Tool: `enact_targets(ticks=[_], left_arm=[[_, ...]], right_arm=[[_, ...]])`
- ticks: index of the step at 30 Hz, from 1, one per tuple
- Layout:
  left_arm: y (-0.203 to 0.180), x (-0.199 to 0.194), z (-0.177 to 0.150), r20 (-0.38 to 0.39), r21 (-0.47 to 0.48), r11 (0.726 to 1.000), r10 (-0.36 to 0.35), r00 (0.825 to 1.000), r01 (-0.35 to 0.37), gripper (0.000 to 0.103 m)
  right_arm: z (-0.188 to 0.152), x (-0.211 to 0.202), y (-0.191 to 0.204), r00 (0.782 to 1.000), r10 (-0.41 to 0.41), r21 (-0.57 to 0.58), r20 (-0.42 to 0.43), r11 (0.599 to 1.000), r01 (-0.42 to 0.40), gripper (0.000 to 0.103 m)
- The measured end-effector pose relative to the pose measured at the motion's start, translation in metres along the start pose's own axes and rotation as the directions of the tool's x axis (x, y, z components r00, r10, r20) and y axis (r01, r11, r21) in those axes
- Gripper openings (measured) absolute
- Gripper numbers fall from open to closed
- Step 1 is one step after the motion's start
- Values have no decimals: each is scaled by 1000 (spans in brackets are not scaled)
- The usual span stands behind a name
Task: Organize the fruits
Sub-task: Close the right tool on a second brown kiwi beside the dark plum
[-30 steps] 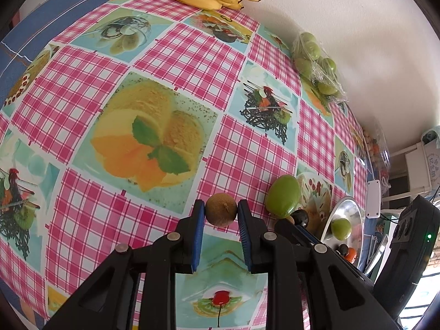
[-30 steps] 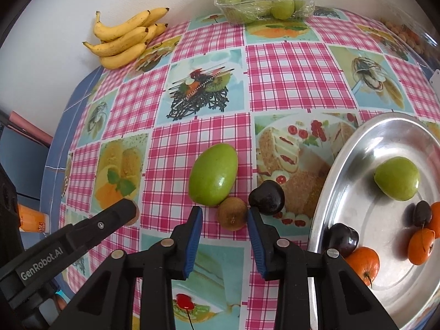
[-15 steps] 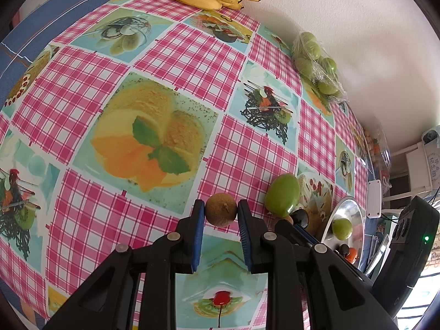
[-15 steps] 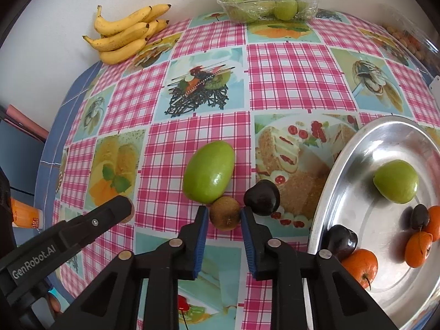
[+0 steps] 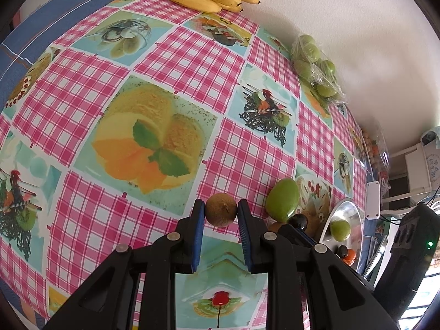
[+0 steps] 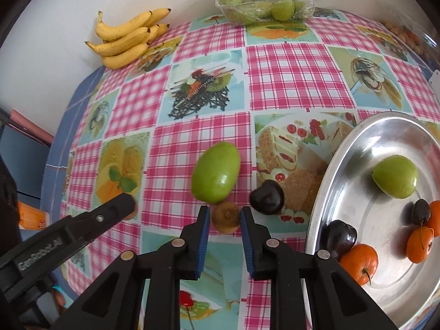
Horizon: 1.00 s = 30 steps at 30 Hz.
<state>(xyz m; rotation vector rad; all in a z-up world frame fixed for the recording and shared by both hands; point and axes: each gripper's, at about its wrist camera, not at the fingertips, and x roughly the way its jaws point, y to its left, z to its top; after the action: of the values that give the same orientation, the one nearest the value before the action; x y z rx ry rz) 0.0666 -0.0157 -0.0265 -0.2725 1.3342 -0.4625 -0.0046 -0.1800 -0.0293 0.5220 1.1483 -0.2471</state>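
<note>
My left gripper (image 5: 221,208) is shut on a brown kiwi (image 5: 220,214) that rests on the checked tablecloth. My right gripper (image 6: 225,214) is shut on a second brown kiwi (image 6: 226,221), also on the cloth. Just beyond that kiwi lie a large green fruit (image 6: 216,172) and a dark plum (image 6: 266,196), both touching or nearly touching it. A steel plate (image 6: 327,184) at the right holds a green fruit (image 6: 394,176), dark plums (image 6: 341,238) and oranges (image 6: 359,258). In the right wrist view the left gripper's finger (image 6: 121,206) hides most of its kiwi.
Bananas (image 6: 123,38) lie at the back left by the white wall. A wrapped pack of green fruits (image 6: 264,4) sits at the back middle. Another clear pack (image 6: 404,31) sits at the back right. The table's blue edge (image 6: 63,143) drops off at the left.
My right gripper's jaws have closed from apart onto the kiwi in front of them and shifted slightly forward. The left gripper and its kiwi have not moved.
</note>
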Motion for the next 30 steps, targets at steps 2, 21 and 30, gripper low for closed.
enact_targets(ticks=[2,21,30], left_arm=[[0,-1,0,2,2,1000,1,1000,-1,25],[2,0,0,-2,-7,1000,8,1000,-8,25],[1,1,0,-5,-9,1000,10,1000,-10,25]], right_arm=[[-1,-4,3,1000,1,-12,10,1000,0,24],[-4,10,21,999,-20,-88,-39,996,16,27],[-6,21,24,997,-38,-109,-68,994,31,29]])
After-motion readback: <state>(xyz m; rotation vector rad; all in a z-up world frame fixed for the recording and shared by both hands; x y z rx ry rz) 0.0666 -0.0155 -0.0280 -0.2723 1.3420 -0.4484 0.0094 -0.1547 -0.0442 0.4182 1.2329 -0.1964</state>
